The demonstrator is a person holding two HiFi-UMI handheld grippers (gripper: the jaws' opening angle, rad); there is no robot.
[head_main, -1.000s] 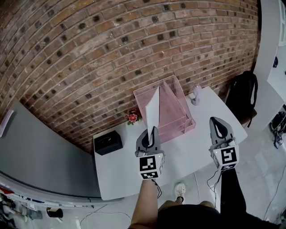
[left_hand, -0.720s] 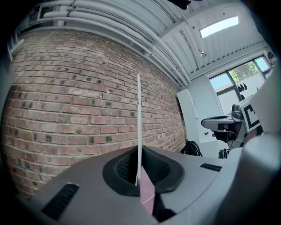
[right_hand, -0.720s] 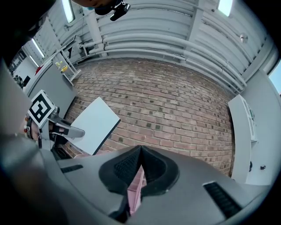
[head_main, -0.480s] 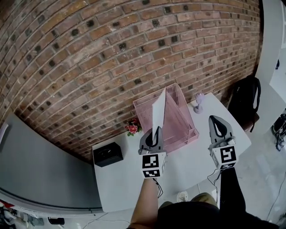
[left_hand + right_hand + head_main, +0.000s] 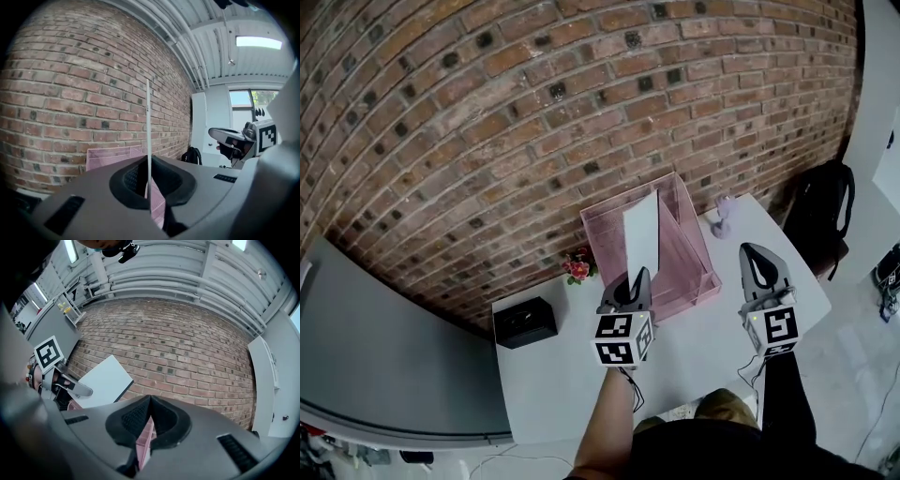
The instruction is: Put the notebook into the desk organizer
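A thin white notebook [image 5: 642,234] stands upright on edge, with my left gripper [image 5: 635,279] shut on its lower end. It hangs over the front of the pink wire desk organizer [image 5: 686,246], which stands on the white table [image 5: 703,328] against the brick wall. In the left gripper view the notebook [image 5: 148,136] shows edge-on as a thin line between the jaws, with the organizer [image 5: 110,157] behind. My right gripper [image 5: 756,257] hovers to the right of the organizer, shut with nothing in it. Its own view shows the notebook [image 5: 107,379] and the left gripper [image 5: 70,386] at the left.
A black box [image 5: 525,322] and a small bunch of pink flowers [image 5: 577,270] sit left of the organizer. A small lilac stand [image 5: 724,217] is at the table's far right corner. A black backpack [image 5: 820,211] leans beyond the table's right end.
My left gripper has carried the notebook to the right and a little lower, so it now hangs over the organizer. The right gripper keeps about the same place in the view.
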